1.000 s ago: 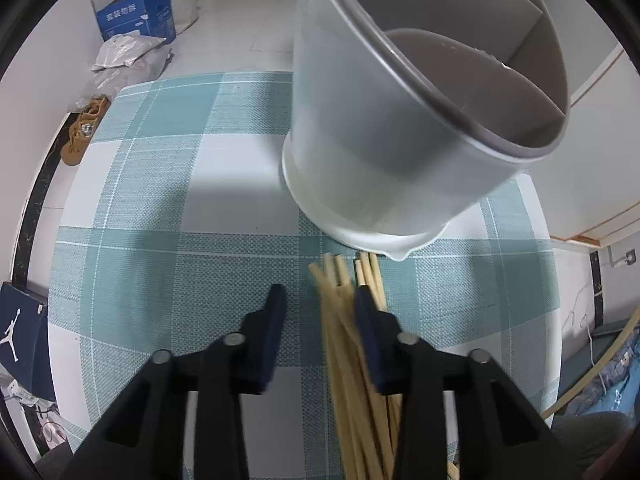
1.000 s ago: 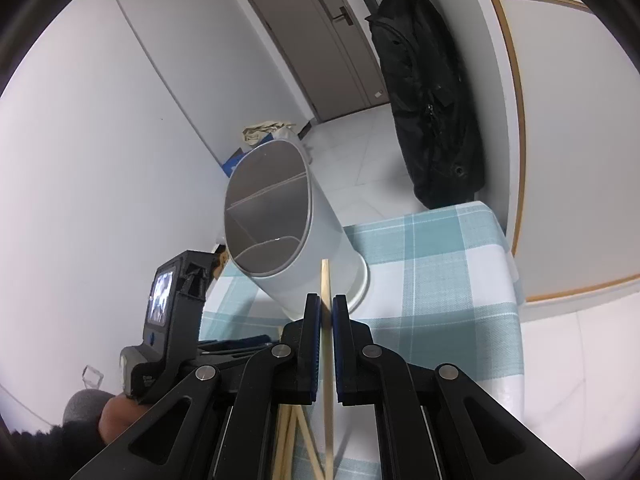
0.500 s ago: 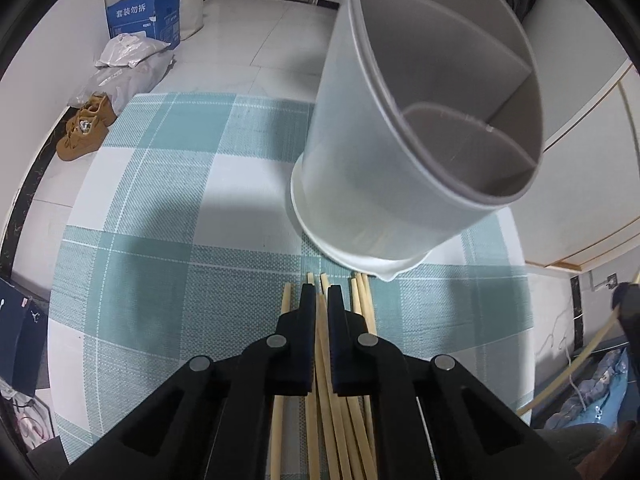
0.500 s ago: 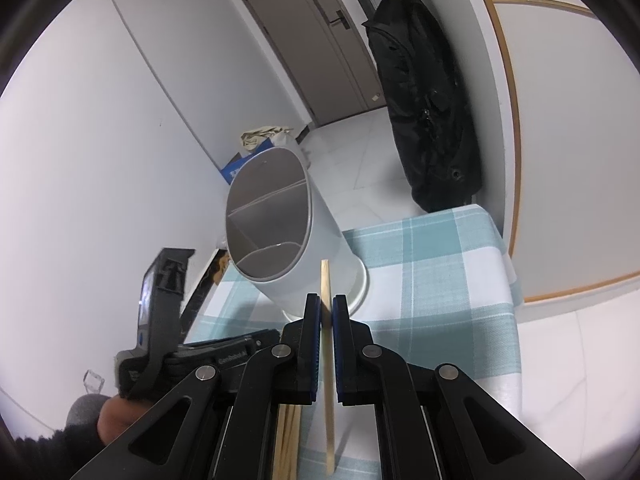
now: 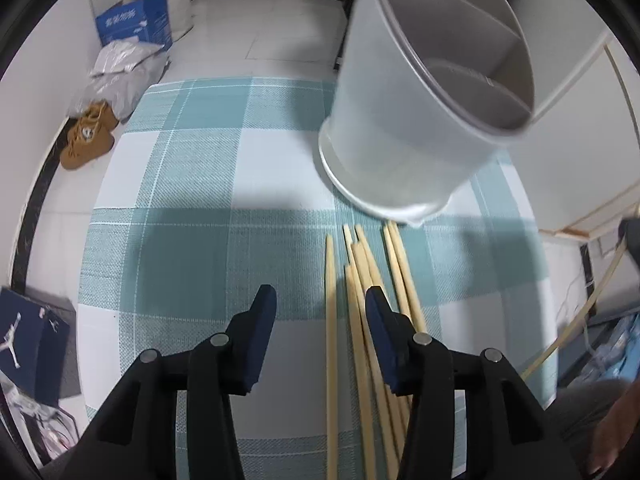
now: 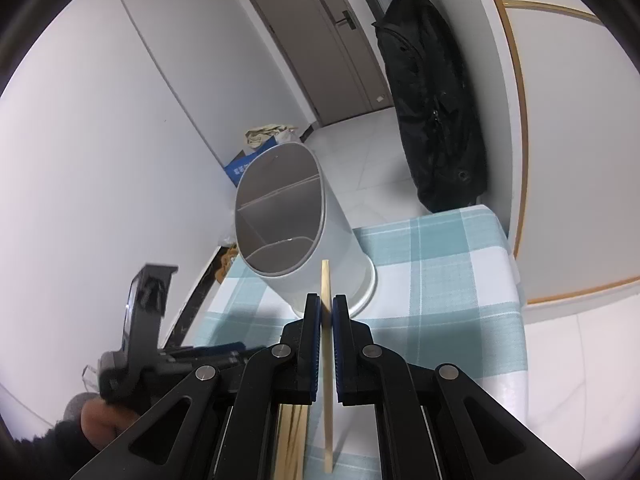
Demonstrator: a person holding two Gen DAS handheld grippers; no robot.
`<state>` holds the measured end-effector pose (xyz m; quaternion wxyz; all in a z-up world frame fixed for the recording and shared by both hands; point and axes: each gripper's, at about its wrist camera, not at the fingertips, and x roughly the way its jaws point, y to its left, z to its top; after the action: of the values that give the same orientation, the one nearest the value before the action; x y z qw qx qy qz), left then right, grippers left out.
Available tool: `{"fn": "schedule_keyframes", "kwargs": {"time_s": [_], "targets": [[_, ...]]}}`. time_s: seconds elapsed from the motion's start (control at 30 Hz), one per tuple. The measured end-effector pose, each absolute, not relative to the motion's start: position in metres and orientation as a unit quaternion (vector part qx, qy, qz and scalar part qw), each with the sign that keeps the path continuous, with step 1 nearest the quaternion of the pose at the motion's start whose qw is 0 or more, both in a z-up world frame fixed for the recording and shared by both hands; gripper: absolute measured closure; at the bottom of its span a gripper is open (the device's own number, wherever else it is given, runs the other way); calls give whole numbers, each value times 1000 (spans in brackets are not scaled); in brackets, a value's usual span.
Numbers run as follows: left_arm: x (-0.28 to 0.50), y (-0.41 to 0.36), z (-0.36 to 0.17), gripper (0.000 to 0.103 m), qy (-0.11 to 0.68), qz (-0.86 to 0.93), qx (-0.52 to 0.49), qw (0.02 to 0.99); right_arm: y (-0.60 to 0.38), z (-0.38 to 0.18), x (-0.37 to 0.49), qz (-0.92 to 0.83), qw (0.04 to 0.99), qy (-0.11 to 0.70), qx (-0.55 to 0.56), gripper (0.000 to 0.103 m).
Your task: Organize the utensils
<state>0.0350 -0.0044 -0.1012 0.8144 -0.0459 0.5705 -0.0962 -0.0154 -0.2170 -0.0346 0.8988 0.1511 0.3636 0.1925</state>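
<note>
The left gripper (image 5: 320, 306) points steeply down at the checked surface (image 5: 192, 184), its jaws opening; a loose bundle of chopsticks (image 5: 362, 280) lies on the cloth under them, with one stick in the gap and the pads clear of it. The right gripper (image 6: 326, 308) hangs higher and tilts less, jaws clamped on a single chopstick (image 6: 327, 344) that sticks out past the tips towards the utensil holder (image 6: 296, 236). This grey divided holder stands on the surface just beyond the bundle's far ends, between both grippers and the room behind. Off the surface, on the floor, lie brown shoes (image 5: 86, 140), a blue carton (image 5: 134, 24) and grey bags (image 5: 124, 62). A black coat (image 6: 434, 108) hangs by the door (image 6: 316, 40)
</note>
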Motion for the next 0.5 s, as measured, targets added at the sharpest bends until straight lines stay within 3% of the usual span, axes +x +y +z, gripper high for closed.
{"fn": "schedule_keyframes", "kwargs": {"time_s": [0.5], "targets": [[42,-4,-114,62,582,-67,39,809,-219,-33,-16,196,899,362,152,98]]}}
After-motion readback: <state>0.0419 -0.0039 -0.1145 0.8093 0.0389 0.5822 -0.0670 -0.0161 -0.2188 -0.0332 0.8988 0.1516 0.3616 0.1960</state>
